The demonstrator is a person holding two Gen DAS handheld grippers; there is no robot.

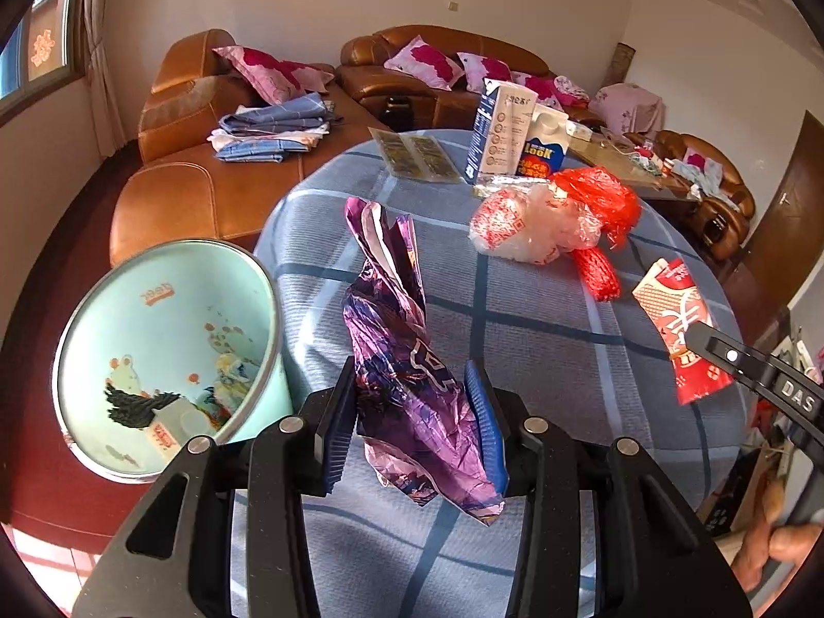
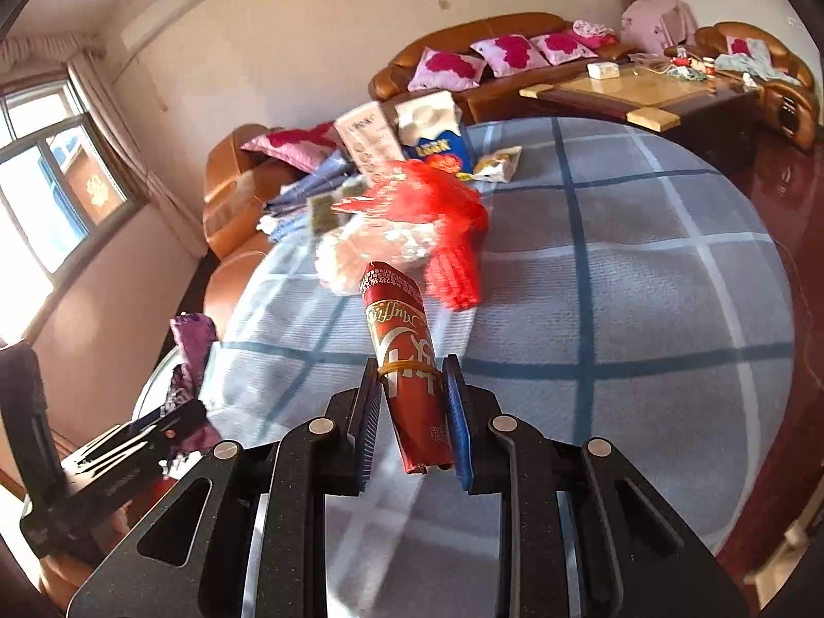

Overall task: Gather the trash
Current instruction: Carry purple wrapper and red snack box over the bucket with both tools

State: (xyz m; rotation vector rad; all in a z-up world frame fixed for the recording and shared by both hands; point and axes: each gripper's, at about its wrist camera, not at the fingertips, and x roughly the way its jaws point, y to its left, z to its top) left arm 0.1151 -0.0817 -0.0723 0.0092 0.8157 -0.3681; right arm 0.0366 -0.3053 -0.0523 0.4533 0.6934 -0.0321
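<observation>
Two hand-held grippers are each clamped on a piece of trash above the round desk (image 1: 541, 319) with its blue checked cloth. The left hand-held gripper (image 1: 412, 412) pinches a crumpled purple foil wrapper (image 1: 396, 340), which sticks up between its pads, just right of the pale green waste bin (image 1: 257, 309) standing on the floor at the desk's left edge. The right hand-held gripper (image 2: 412, 422) has closed on a rolled red paper packet bound with a yellow rubber band (image 2: 401, 340), held clear of the cloth near the desk's right side. Farther off on the desk lie a clear plastic bag with red print (image 1: 525, 226), a red mesh net (image 1: 602, 201) touching it, and two upright cartons (image 1: 510, 134) at the far edge.
</observation>
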